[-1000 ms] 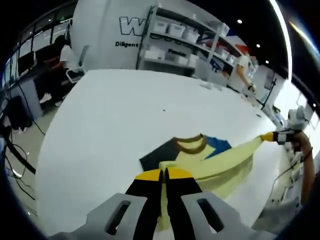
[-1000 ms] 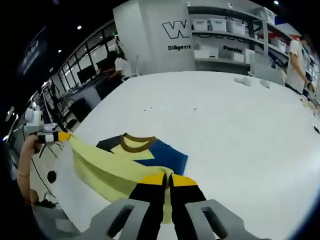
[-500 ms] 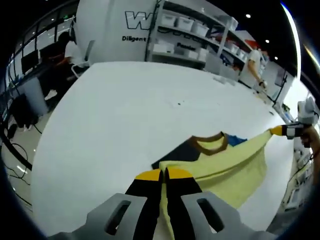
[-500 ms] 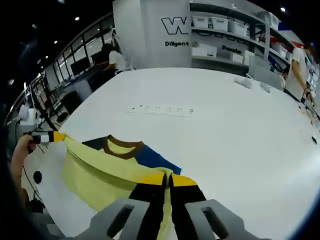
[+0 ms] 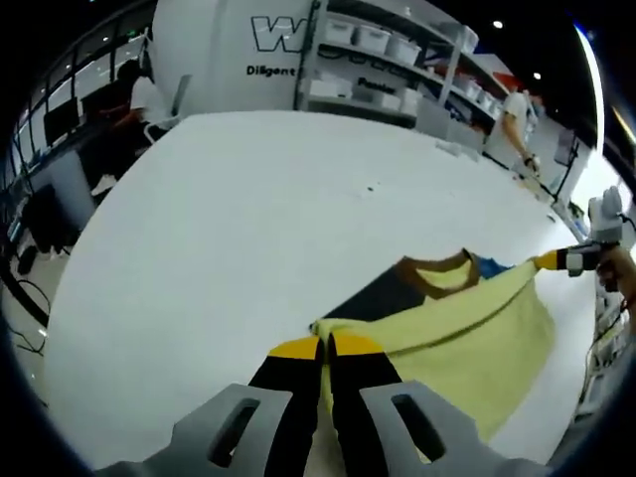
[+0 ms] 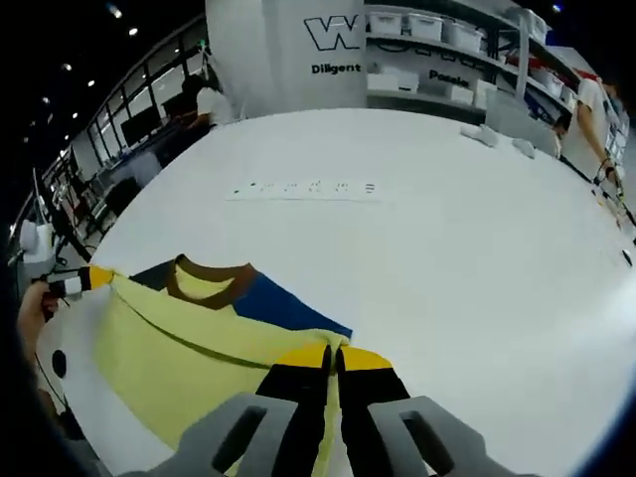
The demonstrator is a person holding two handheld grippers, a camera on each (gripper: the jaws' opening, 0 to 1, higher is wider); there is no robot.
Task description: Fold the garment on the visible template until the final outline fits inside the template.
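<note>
Garment (image 5: 467, 333) carried farther up the white counter (image 5: 229, 229): yellow hem stretched lower centre to right edge, left hand-held gripper (image 5: 324, 348) and right hand-held gripper (image 6: 331, 358) each clamped on one corner

Open-plan lab or workshop, big white table (image 6: 477, 248), storage shelves with bins (image 5: 383, 50), desk workers (image 5: 134, 94)

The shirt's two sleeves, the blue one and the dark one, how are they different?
On the shirt, the blue sleeve lies toward the right tool, while the dark sleeve lies toward the left tool. The blue one looks bright, the dark one almost black. Both lie flat on the white table.
</note>
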